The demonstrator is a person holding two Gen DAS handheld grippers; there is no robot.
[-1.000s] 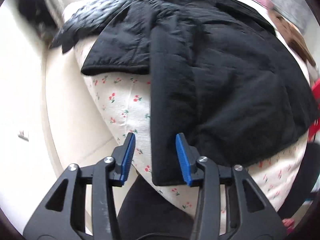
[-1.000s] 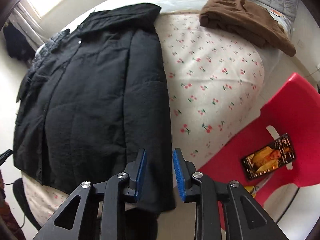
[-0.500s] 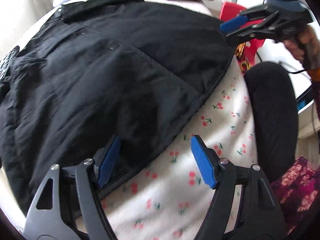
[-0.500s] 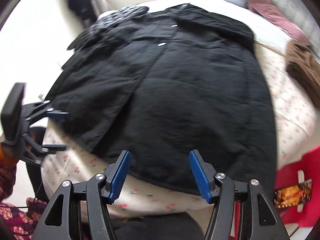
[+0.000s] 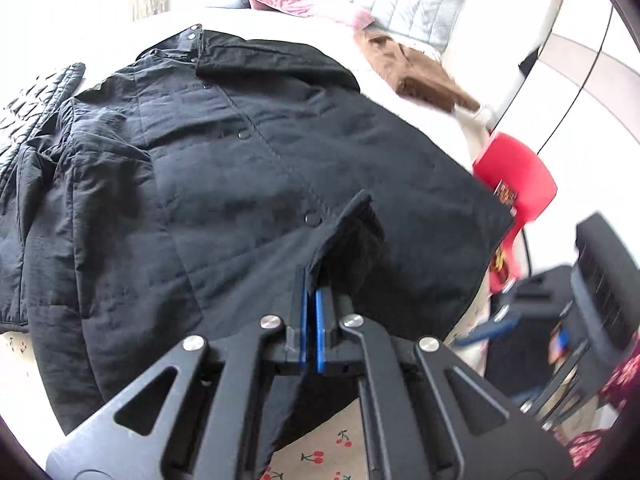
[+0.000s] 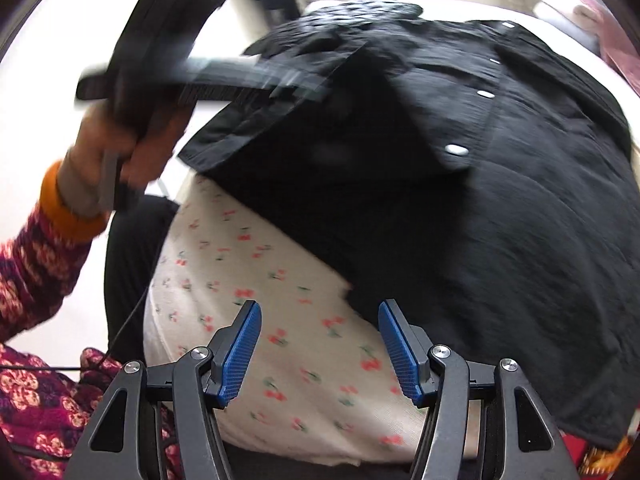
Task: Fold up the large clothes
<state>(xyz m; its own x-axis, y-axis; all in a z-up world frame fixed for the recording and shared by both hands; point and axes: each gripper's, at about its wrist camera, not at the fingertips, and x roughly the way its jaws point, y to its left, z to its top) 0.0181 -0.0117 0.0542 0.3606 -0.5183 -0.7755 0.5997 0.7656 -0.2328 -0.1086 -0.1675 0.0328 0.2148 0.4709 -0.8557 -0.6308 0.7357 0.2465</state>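
The black coat (image 5: 248, 184) is spread front-up over most of the bed (image 6: 280, 344), its collar toward the head of the bed and its hem along the foot edge, where the cherry-print sheet is left bare. Its snap front is seen closed, and no fold across the body has been made yet; judged from this, the task is at its very start, with the hem about to be carried up toward the collar and all further folds still to be done. A corner of the hem near the coat's front opening is pinched in the left gripper (image 5: 311, 312), whose blue pads have just been closing and are now pressed together on the fabric, which is lifted off the sheet there. The right gripper (image 6: 320, 344) is held over the bare sheet at the foot edge, its jaws parted to a middling width with nothing between them, the hem lying just beside its right pad. A grip by that gripper on the hem is probably still needed. A black quilted garment (image 5: 36, 96) lies touching the coat's sleeve at the far left corner and may get in the way of the fold. A brown garment (image 5: 416, 76) lies near the head of the bed, well clear, and a red chair (image 5: 516, 168) stands beside the bed's right edge.
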